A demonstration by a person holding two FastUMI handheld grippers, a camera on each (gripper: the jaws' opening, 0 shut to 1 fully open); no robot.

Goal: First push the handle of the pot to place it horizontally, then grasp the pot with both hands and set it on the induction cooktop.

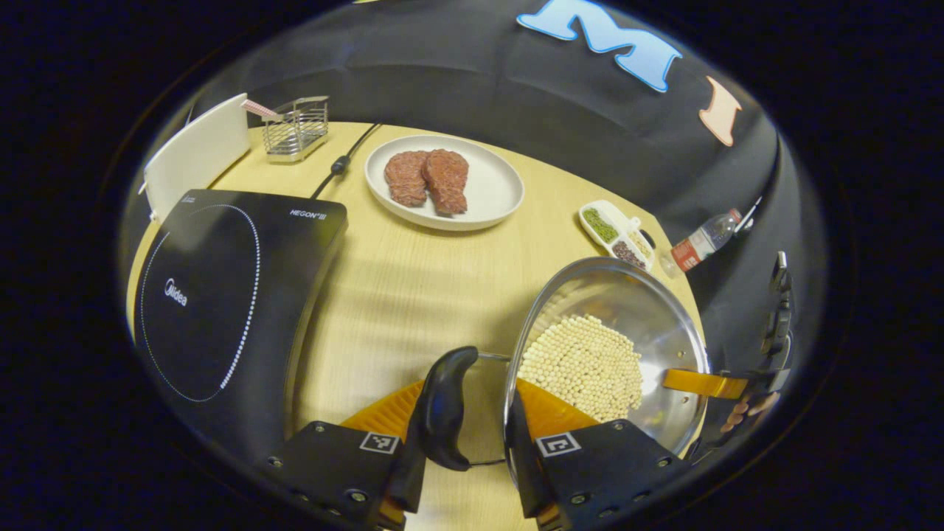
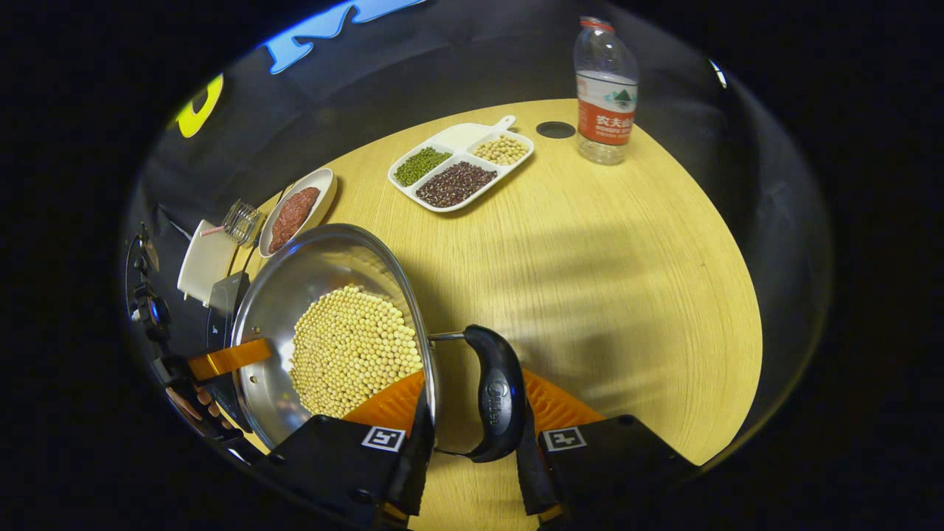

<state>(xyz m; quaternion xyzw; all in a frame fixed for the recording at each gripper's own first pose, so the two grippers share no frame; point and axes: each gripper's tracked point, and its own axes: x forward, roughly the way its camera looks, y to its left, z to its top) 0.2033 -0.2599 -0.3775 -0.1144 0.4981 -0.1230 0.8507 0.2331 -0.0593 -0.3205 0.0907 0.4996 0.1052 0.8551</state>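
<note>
Pot (image 1: 605,346), two handles, two grippers, one cooktop (image 1: 228,295)

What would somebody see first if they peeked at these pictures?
Probably the shiny steel pot full of pale round beans, near the table's edge, with a gripper at each side handle: the right gripper around one black handle, the left gripper around the other. Next, the white plate with two reddish meat patties at the back, and the black induction cooktop waiting beside it.
</note>
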